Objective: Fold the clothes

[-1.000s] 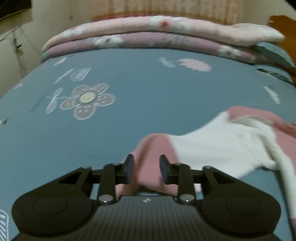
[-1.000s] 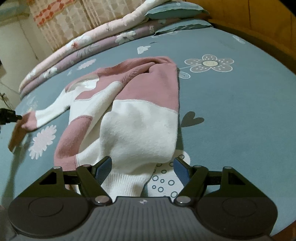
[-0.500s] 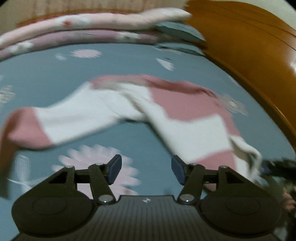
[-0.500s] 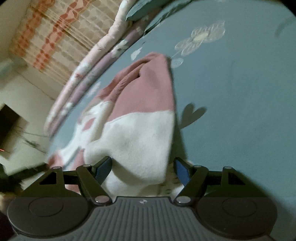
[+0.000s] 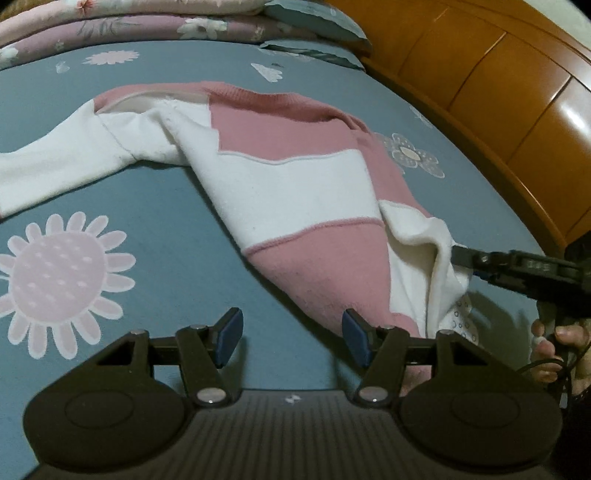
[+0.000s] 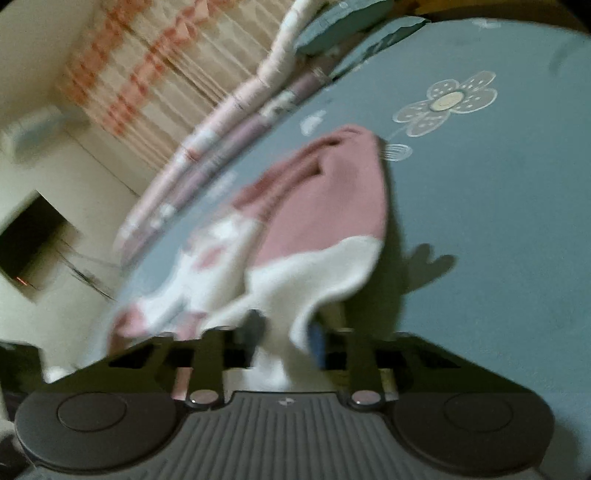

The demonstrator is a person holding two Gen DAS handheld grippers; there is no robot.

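Here one pink-and-white sweater (image 5: 295,184) lies spread on a blue bedsheet (image 5: 166,251) printed with flowers, and it is the only garment in sight. Two tongs are at work. Past the sweater, at the far side of the bed, two folded quilts (image 5: 129,22) are stacked, pink above mauve, with two blue-green pillows (image 5: 317,22) beside them and a wooden headboard (image 5: 498,92) along the right. In the right wrist view a striped curtain (image 6: 147,66) hangs behind the bed. No brand, label or readable writing shows anywhere, only a small pale mark on each tool's body.

The left gripper (image 5: 291,339) hovers over bare sheet with its blue pads apart and nothing between them; the sweater's pink lower corner hangs just beyond its right finger, and one white sleeve trails away to its far left.

The right gripper (image 6: 284,341) is closing, with the white hem of the sweater bunched between its fingers and already pinched; seen from the left camera, its tip (image 5: 461,256) bites the white edge and lifts it slightly off the sheet. A hand (image 5: 557,354) grips that tool's handle at the right edge.
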